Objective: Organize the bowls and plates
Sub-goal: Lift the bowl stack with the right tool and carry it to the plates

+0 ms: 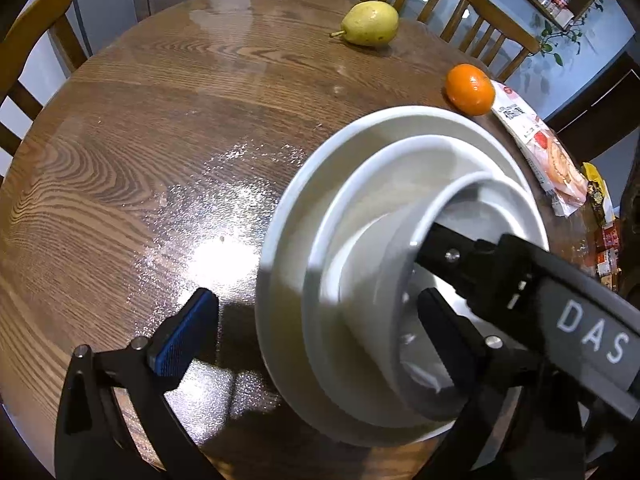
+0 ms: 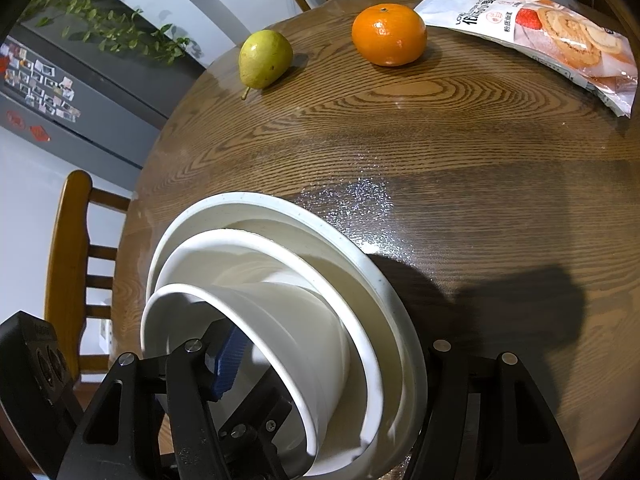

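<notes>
**Both grippers around the nested white dishes**

My left gripper is spread wide: its blue-padded finger hangs over bare wood to one side, while the other finger reaches inside the small bowl. Nothing is pinched between them. My right gripper is also spread wide, straddling the stack: its blue-padded finger sits inside the small bowl, the other finger outside the big plate's rim. I cannot tell whether either pad presses on the crockery.

The small bowl sits inside a medium bowl, which rests in the large plate, all white, nested off-centre on the round wooden table.

Farther off, well apart from the stack, a pear and an orange lie on the table. A snack packet lies just beside the orange at the table's edge. Wooden chairs stand around the table.
</notes>
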A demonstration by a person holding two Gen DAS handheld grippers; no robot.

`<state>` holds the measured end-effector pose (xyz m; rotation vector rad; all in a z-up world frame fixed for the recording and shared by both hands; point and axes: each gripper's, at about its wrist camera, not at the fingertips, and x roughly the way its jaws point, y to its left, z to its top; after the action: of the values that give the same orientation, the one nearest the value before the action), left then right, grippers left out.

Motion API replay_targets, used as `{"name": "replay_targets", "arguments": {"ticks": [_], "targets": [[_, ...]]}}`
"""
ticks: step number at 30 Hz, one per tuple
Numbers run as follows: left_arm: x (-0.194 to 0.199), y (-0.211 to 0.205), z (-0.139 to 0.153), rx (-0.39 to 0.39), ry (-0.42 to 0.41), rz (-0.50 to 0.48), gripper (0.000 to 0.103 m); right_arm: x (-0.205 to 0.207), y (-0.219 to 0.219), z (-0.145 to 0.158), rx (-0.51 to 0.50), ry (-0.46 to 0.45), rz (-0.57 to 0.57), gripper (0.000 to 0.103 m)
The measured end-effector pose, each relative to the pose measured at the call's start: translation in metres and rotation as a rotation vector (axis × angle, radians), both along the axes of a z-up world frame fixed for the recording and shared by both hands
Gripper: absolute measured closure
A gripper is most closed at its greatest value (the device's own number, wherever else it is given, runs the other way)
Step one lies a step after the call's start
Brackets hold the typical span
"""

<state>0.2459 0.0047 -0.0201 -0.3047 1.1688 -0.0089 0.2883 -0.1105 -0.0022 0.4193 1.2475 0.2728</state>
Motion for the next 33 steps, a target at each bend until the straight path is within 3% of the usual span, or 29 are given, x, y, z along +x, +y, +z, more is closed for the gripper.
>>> {"name": "replay_targets", "arguments": {"ticks": [4, 21, 33], "targets": [[-0.002, -0.006, 0.004, -0.078, -0.026, -0.063, 0.039, 0.000, 0.001, 0.000, 0.000, 0.005, 0.010, 0.039], [-0.008, -0.003, 0.007, -0.090, 0.022, -0.046, 0.039, -0.002, 0.007, 0.001, -0.011, 0.045, 0.029, 0.041], [-0.036, -0.004, 0.042, -0.080, -0.059, -0.054, 0.039, -0.022, 0.008, 0.033, 0.007, -0.038, 0.045, 0.041]]}}
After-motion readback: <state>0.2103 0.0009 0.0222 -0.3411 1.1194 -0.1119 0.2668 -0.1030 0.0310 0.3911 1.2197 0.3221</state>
